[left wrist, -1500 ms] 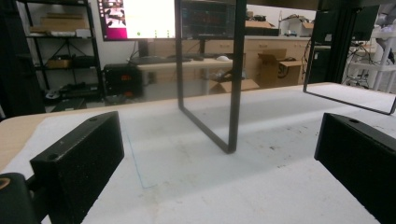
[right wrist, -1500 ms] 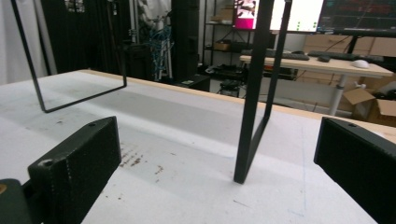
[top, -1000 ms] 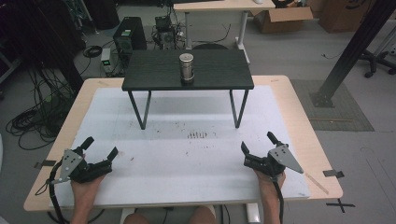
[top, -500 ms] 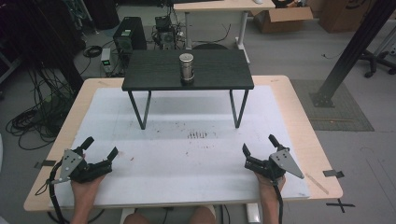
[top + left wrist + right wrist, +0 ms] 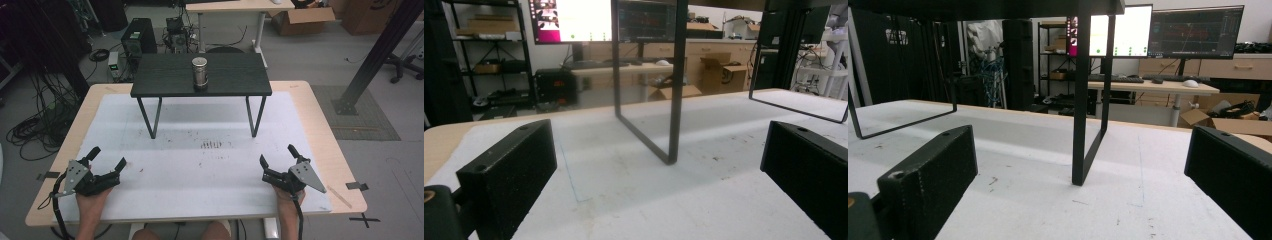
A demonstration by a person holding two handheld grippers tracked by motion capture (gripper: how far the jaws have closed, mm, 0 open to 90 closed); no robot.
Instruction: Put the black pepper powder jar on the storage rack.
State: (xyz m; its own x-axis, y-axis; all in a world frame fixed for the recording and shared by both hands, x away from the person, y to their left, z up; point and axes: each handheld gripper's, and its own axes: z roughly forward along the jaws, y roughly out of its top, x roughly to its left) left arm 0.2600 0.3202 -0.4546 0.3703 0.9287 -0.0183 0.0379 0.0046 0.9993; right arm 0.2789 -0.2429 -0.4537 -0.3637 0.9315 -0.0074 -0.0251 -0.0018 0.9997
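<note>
Two grippers sat low on the white mat (image 5: pixel 200 170) at the bottom of the high view, both with nothing in them. Left gripper (image 5: pixel 107 159) was in the lower left corner of the frame, jaws spread wide, held by a hand (image 5: pixel 90 202) coming up from the bottom edge. Right gripper (image 5: pixel 278 159) was in the lower right, jaws just as wide, its grey three-cornered plate pointing toward the right edge of the frame, with the other hand (image 5: pixel 289 202) behind it.

Nearest real object was the metal can (image 5: pixel 199 72), standing upright in the upper middle of the frame, on top of the small black table (image 5: pixel 165 75), about centred on it. Well apart from both grippers, neither one anywhere close to touching it.

From the left gripper view you could see one black leg frame (image 5: pixel 674 90) of that little table planted on the mat right between the two jaws, farther off. Right gripper view had pretty much the same deal, another leg frame (image 5: pixel 1083 100) standing between its jaws, with lit monitors (image 5: pixel 1193 31) across the upper right of the frame.

Mat had some dark scuff marks (image 5: pixel 214 145) around the middle. Wooden tabletop (image 5: pixel 320 115) peeked out around the mat's edges.
</note>
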